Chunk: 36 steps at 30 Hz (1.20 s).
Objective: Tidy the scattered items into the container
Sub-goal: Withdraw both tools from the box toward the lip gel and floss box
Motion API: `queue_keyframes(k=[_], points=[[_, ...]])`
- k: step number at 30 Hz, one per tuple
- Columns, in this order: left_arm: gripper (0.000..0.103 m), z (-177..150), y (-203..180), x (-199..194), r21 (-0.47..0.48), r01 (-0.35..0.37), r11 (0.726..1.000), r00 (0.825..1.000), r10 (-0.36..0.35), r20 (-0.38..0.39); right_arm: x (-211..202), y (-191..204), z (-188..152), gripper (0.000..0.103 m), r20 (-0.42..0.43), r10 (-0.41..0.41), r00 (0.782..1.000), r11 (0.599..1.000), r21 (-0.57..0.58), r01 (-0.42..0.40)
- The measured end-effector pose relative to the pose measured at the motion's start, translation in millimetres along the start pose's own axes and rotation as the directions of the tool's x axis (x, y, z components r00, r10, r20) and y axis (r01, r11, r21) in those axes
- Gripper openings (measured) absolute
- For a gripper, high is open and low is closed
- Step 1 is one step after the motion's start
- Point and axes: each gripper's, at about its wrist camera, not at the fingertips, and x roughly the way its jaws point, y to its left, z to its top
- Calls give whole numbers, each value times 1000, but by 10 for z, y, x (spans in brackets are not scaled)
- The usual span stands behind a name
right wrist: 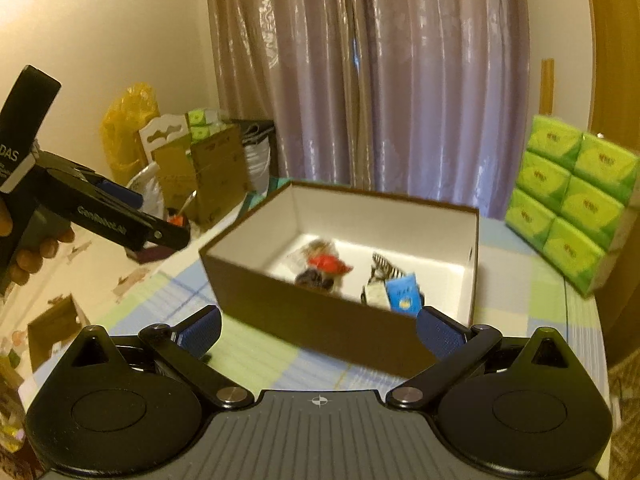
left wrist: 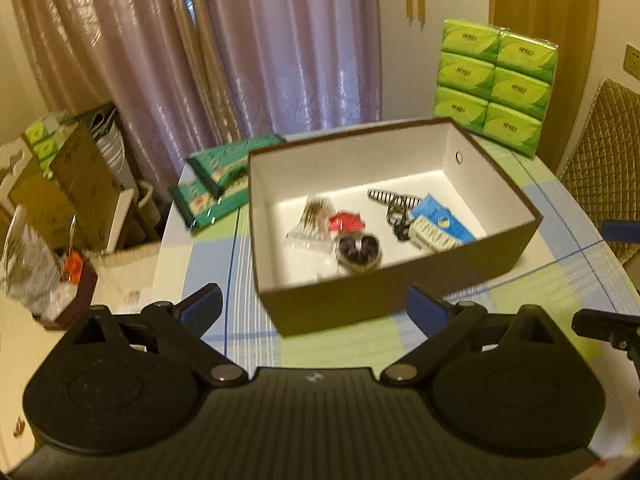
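The open box (left wrist: 394, 280) stands on the surface (left wrist: 344, 344), before the curtain (left wrist: 280, 40). In the box, the packets (left wrist: 320, 220) lie at left, the tube (left wrist: 440, 220) at right, the clip (left wrist: 396, 204) between them. Behind the box at right stands the tissue stack (left wrist: 496, 84); behind it at left lie flat packs (left wrist: 216, 184). Cartons (left wrist: 68, 184) stand off the surface, farther left.
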Motion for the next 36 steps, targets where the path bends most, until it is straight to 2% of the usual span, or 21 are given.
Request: queue_keyframes(k=[9,17,24,36], points=[[97,-562,50,-59,-63,-18,998,995,11,-97,-39,102,-286,101,-61,3,998,1000,22,-2],[97,-953,40,59,-125,-16,992,979,-10,-205,121,215,-497,101,-165,27,986,1000,19,-24],[97,-1104,-17,191,-120,-16,993,965,-16,-262,334,290,-631,101,-271,54,961,998,30,-48],[97,-1168,-8,444,-114,-13,993,950,-23,-310,611,341,-637,101,-326,54,944,999,22,-50]])
